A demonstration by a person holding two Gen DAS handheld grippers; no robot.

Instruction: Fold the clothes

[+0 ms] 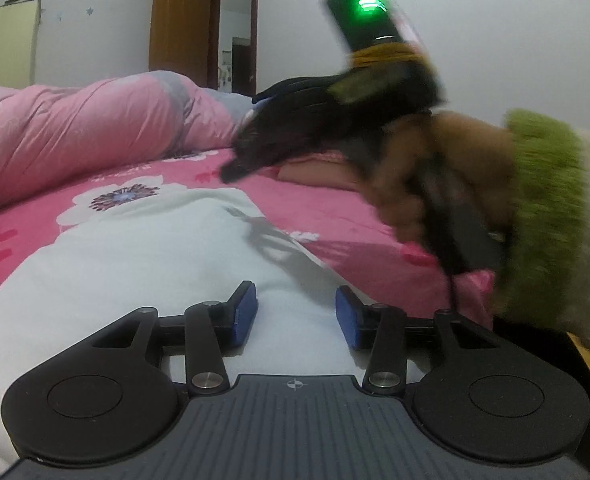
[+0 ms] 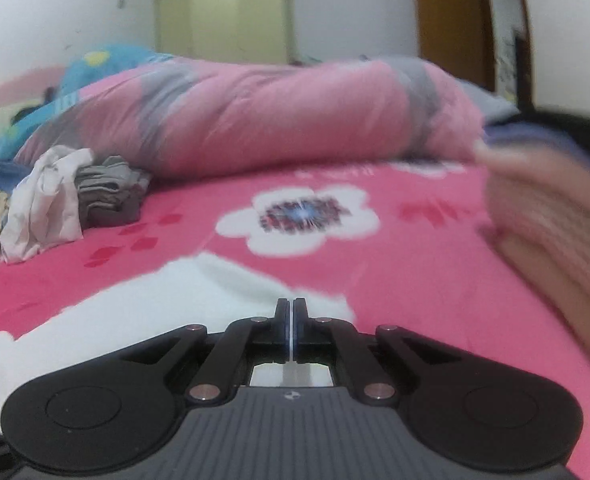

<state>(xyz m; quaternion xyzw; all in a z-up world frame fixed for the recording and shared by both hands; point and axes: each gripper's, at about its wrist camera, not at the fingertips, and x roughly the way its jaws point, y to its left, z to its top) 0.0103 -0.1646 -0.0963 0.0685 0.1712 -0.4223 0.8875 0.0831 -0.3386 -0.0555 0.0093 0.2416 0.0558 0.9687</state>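
Note:
A white garment [image 1: 143, 264] lies spread flat on the pink flowered bed sheet [image 1: 335, 216]. My left gripper [image 1: 296, 314] rests low over it, open, its blue pads [image 1: 245, 314] wide apart with nothing between them. To the right in the left wrist view, a hand in a green fuzzy sleeve [image 1: 543, 208] holds my right gripper [image 1: 231, 172], blurred and lifted above the sheet. In the right wrist view the right gripper [image 2: 292, 320] is shut, just over the white garment's far edge [image 2: 223, 292]. Only a thin pale line shows between its pads.
A rolled pink duvet [image 2: 255, 120] runs across the back of the bed. Crumpled white [image 2: 43, 208], grey [image 2: 111, 192] and tan clothes lie heaped at the left. A blurred stack with a pink ribbed garment [image 2: 555, 232] stands at the right. Wardrobe and door stand behind.

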